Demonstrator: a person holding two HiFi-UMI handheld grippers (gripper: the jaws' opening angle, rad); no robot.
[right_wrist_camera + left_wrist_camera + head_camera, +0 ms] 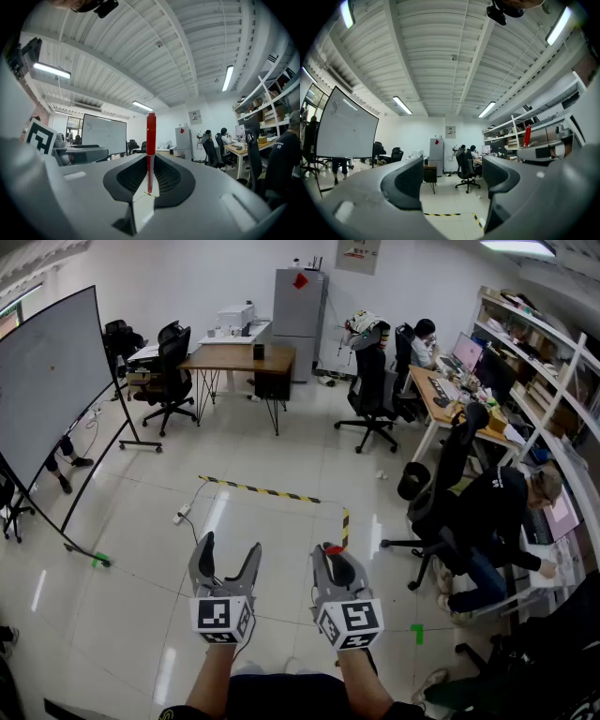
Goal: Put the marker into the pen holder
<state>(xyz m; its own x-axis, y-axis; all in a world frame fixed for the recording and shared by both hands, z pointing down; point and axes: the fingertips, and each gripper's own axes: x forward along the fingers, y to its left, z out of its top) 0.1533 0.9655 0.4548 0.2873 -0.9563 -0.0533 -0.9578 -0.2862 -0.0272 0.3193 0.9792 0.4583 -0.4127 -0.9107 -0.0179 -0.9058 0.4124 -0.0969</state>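
A red marker stands upright between the pads of my right gripper, which is shut on it. In the head view only the marker's red tip shows above the right gripper. The same marker appears at the right in the left gripper view. My left gripper is held level beside the right one, its jaws open with nothing between them. No pen holder shows in any view.
Both grippers hang over a white tiled office floor with a yellow-black tape line. A whiteboard on wheels stands at the left, desks and office chairs at the back, seated people at the right.
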